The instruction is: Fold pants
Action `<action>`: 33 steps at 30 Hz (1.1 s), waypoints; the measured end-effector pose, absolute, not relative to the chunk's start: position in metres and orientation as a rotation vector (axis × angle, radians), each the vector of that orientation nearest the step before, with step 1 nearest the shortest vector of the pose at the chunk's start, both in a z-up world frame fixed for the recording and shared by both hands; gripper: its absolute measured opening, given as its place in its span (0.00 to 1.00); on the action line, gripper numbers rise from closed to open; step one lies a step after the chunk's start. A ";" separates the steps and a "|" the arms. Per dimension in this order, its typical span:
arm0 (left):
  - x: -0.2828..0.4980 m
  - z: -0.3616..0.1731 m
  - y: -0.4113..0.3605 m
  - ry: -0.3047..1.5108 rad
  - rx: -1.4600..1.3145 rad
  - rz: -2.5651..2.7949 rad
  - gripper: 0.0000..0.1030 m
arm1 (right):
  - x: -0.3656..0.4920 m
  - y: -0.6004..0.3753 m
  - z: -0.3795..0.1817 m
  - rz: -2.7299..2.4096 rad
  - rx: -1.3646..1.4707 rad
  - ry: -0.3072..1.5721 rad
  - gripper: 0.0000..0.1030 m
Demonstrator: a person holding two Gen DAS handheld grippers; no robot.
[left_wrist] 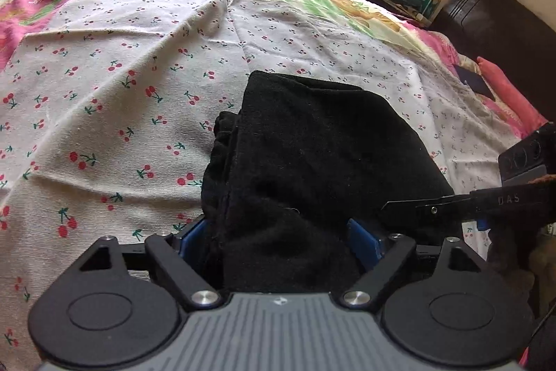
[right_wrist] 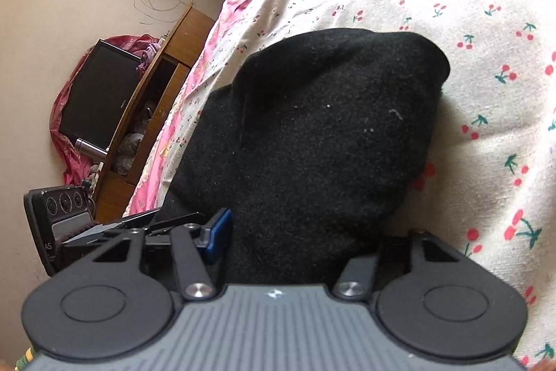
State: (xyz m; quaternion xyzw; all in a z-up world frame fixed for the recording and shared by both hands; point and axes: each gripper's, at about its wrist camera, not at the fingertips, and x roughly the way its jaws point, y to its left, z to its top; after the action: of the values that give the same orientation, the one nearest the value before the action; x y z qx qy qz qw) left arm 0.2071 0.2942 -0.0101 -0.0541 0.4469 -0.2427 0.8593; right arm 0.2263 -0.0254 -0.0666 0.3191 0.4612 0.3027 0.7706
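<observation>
I have the black pants (left_wrist: 305,155) folded into a thick bundle on the cherry-print sheet (left_wrist: 104,93), lying near the bed's side edge where the pink floral cover (right_wrist: 194,86) drops away. My left gripper (left_wrist: 278,232) stands wide, its blue pads (left_wrist: 361,239) either side of the near end of the bundle with cloth between them, not squeezing as far as I can see. My right gripper (right_wrist: 302,232) is narrower and buried in the same cloth; only one blue pad (right_wrist: 219,232) shows, so I cannot tell whether it pinches or merely rests.

I judge the folding nearly done: this looks like release and tidying. Next I should lift both grippers clear without dragging the top layer. There is plenty of open sheet on the far side, but little room toward the bed's edge, and my two grippers sit close together.
</observation>
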 end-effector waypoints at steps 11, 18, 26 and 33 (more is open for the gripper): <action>0.180 0.028 0.242 0.914 -0.235 -0.657 0.71 | 0.216 -0.092 -0.007 0.707 0.643 0.991 0.20; 0.164 0.012 0.169 0.866 -0.287 -0.718 0.68 | 0.189 -0.177 0.000 0.572 0.633 1.029 0.21; 0.174 -0.001 0.161 0.946 -0.246 -0.606 0.75 | 0.186 -0.189 -0.038 0.448 0.606 1.006 0.41; 0.136 0.059 0.143 0.698 -0.030 -0.483 0.75 | 0.131 -0.201 0.010 0.312 0.390 0.839 0.43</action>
State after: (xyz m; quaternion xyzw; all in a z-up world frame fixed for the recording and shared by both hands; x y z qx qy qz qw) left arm 0.1360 0.1429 0.0589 -0.0148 0.3385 -0.2342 0.9113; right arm 0.1314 -0.2010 0.0099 0.1875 0.4032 0.1500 0.8830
